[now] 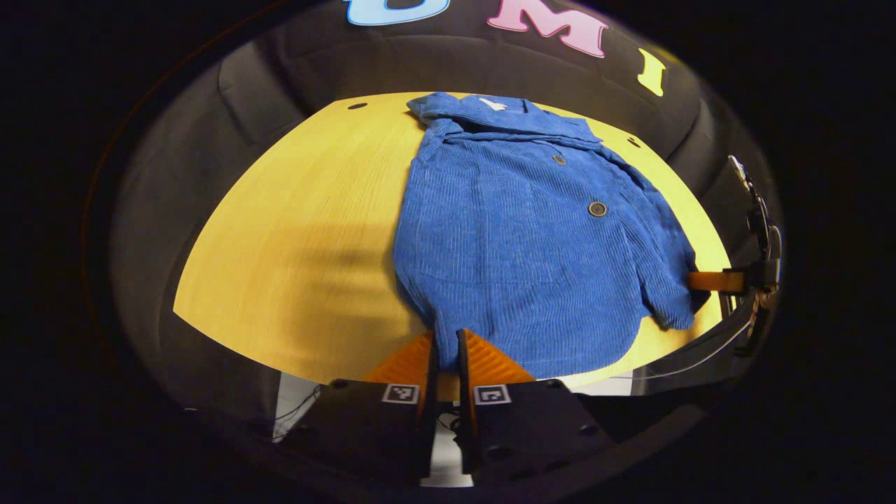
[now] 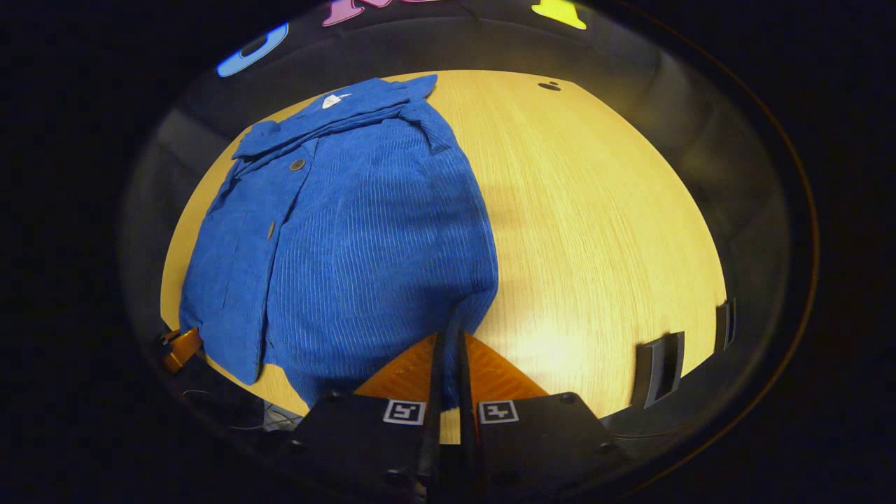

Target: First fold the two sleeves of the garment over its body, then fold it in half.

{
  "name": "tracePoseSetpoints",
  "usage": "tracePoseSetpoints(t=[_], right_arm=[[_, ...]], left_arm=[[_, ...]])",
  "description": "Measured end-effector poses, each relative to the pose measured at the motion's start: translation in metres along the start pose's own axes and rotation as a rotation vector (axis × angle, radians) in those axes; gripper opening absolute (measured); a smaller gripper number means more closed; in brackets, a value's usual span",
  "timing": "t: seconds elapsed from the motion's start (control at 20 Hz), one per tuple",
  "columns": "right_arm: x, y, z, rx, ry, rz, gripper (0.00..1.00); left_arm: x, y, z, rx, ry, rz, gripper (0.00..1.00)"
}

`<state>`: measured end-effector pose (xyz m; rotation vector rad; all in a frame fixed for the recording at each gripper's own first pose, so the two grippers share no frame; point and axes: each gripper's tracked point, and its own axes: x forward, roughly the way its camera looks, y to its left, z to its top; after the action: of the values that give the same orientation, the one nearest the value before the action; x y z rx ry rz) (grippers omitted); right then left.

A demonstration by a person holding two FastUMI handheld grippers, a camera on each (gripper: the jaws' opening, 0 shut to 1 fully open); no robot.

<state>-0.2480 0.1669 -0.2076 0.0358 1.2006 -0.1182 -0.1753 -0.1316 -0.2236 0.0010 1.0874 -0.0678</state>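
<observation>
Garment: blue corduroy shirt is lying flat on the table, collar at the far edge, hem toward the near edge; both sleeves are lying folded over the body.
Left gripper: left gripper is pinching the hem's near left corner, fingers pressed close on the cloth.
Right gripper: right gripper is clamping the hem's near right corner, fingers nearly together on the fabric.
Hidden: cloth between each pair of fingers is sitting out of sight; the collar tag is showing too small to make out.
Textures: fine vertical ribs are running down the shirt; round dark buttons are sitting on the front; the tabletop is showing pale wood grain.
</observation>
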Motion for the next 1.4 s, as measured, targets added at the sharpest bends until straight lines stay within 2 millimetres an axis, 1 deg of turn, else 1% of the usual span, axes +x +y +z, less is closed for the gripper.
tracePoseSetpoints(t=[0.05, 0.1, 0.15, 0.2, 0.25, 0.35, 0.45, 0.55, 0.6, 0.75, 0.95, 1.0, 1.25, 1.4], right_arm=[[-0.004, 0.002, 0.005, -0.014, -0.007, 0.020, 0.11], [0.000, 0.005, 0.002, -0.022, -0.010, 0.034, 0.02], [-0.002, 0.007, 0.003, -0.038, -0.018, 0.063, 0.02], [0.001, 0.009, 0.004, -0.029, -0.019, 0.084, 0.02], [0.000, 0.009, 0.003, -0.004, -0.019, 0.097, 0.02], [-0.001, 0.009, 0.008, 0.035, -0.032, 0.102, 0.01], [-0.008, 0.010, 0.020, 0.034, -0.066, 0.105, 0.01], [-0.018, 0.011, 0.037, 0.005, -0.106, 0.109, 0.01], [-0.023, 0.013, 0.047, -0.010, -0.123, 0.115, 0.01], [-0.036, 0.024, 0.085, -0.028, -0.201, 0.134, 0.01], [-0.053, 0.038, 0.138, -0.016, -0.280, 0.174, 0.01], [-0.058, 0.037, 0.155, -0.013, -0.305, 0.183, 0.01], [-0.076, 0.048, 0.249, 0.032, -0.441, 0.228, 0.01], [-0.073, 0.056, 0.302, 0.026, -0.495, 0.240, 0.01]], left_arm=[[0.002, -0.007, 0.002, -0.006, -0.001, -0.020, 0.08], [0.002, -0.009, 0.005, -0.016, -0.004, -0.028, 0.06], [0.004, -0.009, 0.003, -0.027, 0.003, -0.040, 0.03], [0.003, -0.010, 0.006, -0.024, 0.004, -0.052, 0.00], [0.003, -0.009, 0.005, -0.032, 0.011, -0.058, 0.00], [0.001, -0.006, 0.007, -0.040, 0.018, -0.054, 0.00], [-0.007, -0.008, 0.018, -0.053, -0.007, -0.061, 0.00], [-0.015, -0.012, 0.032, -0.051, -0.030, -0.077, 0.00], [-0.020, -0.014, 0.041, -0.046, -0.047, -0.082, 0.00], [-0.029, -0.021, 0.072, -0.037, -0.091, -0.110, 0.00], [-0.040, -0.029, 0.124, -0.019, -0.161, -0.142, 0.00], [-0.043, -0.029, 0.139, -0.011, -0.182, -0.145, 0.00], [-0.042, -0.023, 0.221, 0.008, -0.266, -0.153, 0.00], [-0.036, -0.013, 0.274, 0.038, -0.319, -0.137, 0.00]])
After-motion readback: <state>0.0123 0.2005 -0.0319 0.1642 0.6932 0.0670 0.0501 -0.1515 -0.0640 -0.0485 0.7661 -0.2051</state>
